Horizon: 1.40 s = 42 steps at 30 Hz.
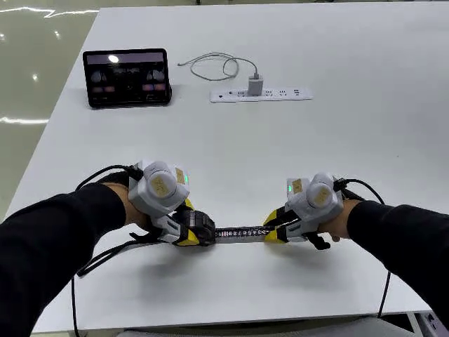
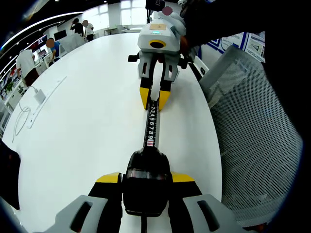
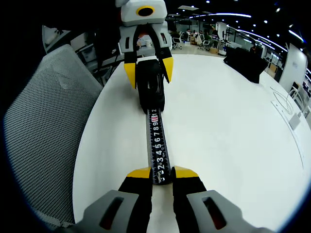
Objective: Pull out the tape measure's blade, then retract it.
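A black tape measure case (image 1: 198, 228) (image 2: 147, 179) (image 3: 149, 86) lies low over the white table (image 1: 280, 140), and my left gripper (image 1: 184, 229) (image 2: 146, 177) (image 3: 148, 68) is shut on it from both sides. A short stretch of numbered blade (image 1: 240, 232) (image 2: 152, 127) (image 3: 157, 145) runs out of the case toward the right. My right gripper (image 1: 272, 229) (image 3: 162, 174) (image 2: 154, 99) is shut on the blade's end. The two grippers face each other near the table's front edge.
A black tablet (image 1: 127, 76) stands at the back left. A white power strip (image 1: 261, 93) with a charger and coiled cable (image 1: 217, 65) lies behind the middle. A grey mesh chair (image 2: 252, 126) (image 3: 43, 121) sits at the table's near edge.
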### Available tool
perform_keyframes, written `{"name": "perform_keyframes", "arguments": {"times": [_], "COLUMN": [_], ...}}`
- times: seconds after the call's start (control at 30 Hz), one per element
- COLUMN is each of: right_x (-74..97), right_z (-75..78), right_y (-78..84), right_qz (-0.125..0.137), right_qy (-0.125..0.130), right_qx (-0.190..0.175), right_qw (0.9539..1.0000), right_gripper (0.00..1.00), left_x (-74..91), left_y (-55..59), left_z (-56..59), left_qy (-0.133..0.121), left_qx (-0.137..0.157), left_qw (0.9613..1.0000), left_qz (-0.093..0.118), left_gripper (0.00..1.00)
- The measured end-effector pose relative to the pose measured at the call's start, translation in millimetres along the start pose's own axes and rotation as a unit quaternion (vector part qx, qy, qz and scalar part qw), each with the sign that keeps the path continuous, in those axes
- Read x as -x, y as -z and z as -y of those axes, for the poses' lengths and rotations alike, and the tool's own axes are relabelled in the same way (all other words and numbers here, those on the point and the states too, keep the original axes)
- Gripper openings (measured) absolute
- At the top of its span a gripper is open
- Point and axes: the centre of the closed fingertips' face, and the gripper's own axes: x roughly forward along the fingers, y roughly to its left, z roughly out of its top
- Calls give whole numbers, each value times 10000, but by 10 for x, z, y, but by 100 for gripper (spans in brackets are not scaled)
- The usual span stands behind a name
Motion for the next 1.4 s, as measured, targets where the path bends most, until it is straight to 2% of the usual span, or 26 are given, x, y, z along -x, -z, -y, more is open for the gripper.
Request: {"name": "perform_keyframes", "arguments": {"times": [1.4], "right_x": [166], "right_z": [36], "right_y": [184], "right_qz": [-116], "right_qy": [61], "right_qx": [-62], "right_qw": [9999], "right_gripper": [11], "left_x": [-5], "left_y": [-8], "left_z": [5], "left_qy": [-24], "left_qx": [-5], "left_qw": [10000], "left_qz": [24], "left_gripper": [32]}}
